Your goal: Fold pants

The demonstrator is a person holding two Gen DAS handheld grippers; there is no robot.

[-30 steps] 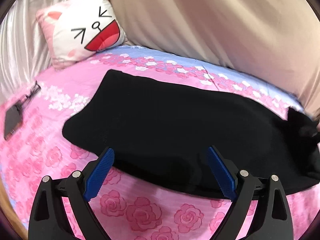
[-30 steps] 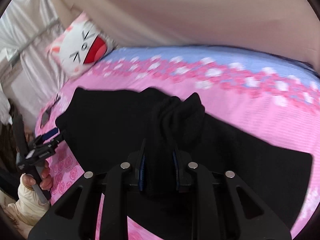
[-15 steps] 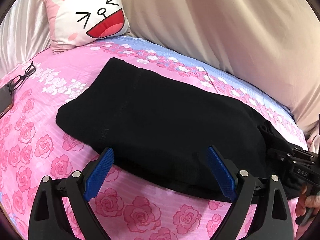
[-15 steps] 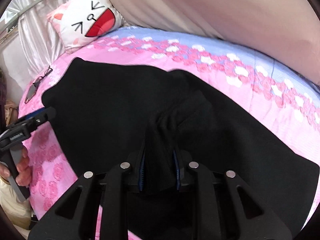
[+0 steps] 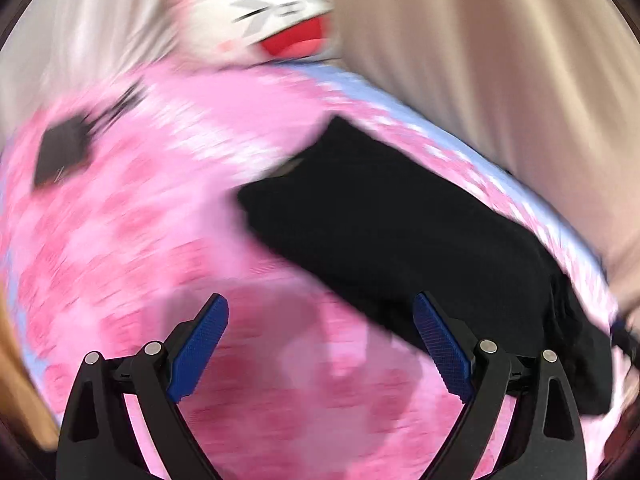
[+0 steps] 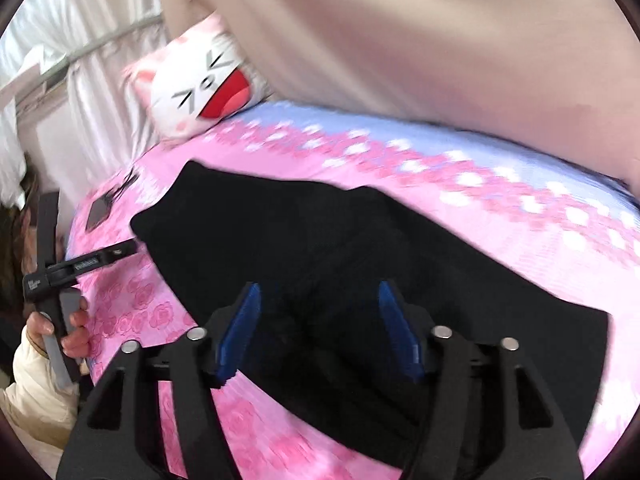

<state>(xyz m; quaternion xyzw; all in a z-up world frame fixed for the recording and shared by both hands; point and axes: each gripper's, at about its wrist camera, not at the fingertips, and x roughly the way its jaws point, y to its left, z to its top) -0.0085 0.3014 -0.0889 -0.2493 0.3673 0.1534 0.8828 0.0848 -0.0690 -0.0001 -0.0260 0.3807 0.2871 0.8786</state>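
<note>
Right gripper [image 6: 318,330]: jaws were spread wide, nothing held; blue pads [image 6: 240,330] sat above the black cloth.
Left gripper [image 5: 320,352]: jaws were wide apart, empty; blue pads [image 5: 198,350] hung over pink sheet, right pad at the cloth's near edge.
Pants [image 6: 360,264]: black, lay flat on the bed directly under and ahead of the right gripper; a bunched ridge ran between its fingers. In the left wrist view the pants [image 5: 400,232] stretched ahead-right of that gripper.
Left gripper from right wrist view [image 6: 86,260]: was far left of the right gripper, just off the pants' left end, held by a hand [image 6: 60,332].
Bedsheet [image 6: 132,312]: pink rose print, blue band at the far side.
Phone [image 6: 97,212]: dark slab, ahead-left of the pants, apart from them.
Cat pillow [image 6: 200,88]: far ahead-left, at the head of the bed.
Curtain [image 6: 400,32]: beige, behind the bed.
Left wrist view: heavily motion-blurred.
</note>
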